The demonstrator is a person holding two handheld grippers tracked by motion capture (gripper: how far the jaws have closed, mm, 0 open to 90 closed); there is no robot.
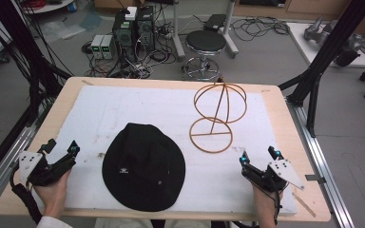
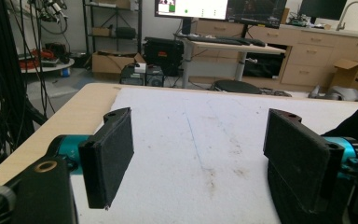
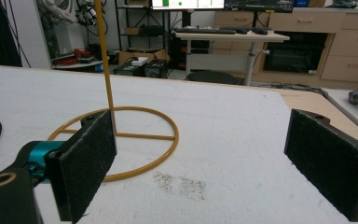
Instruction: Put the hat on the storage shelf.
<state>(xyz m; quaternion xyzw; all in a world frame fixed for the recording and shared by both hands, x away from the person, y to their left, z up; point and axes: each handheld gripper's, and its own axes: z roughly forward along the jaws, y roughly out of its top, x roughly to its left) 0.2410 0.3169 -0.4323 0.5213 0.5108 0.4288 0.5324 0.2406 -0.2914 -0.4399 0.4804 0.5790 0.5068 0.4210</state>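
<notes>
A black bucket hat (image 1: 143, 166) lies flat on the white foam mat (image 1: 123, 107), near the front middle. Behind it to the right stands a yellow wire hat stand (image 1: 217, 115) with a ring base and a round wire top. My left gripper (image 1: 62, 148) rests open at the mat's front left corner, left of the hat; the hat's edge (image 2: 354, 123) shows past its right jaw. At the front right, my right gripper (image 1: 259, 155) is open too, just in front of the stand's base ring (image 3: 121, 140). Nothing is between either pair of jaws.
The mat covers a wooden table (image 1: 285, 123). Beyond the far edge are a round stool (image 1: 205, 45), computer towers (image 1: 133, 28) and tangled cables on the floor. Black frame posts (image 1: 328, 52) rise at both sides of the table.
</notes>
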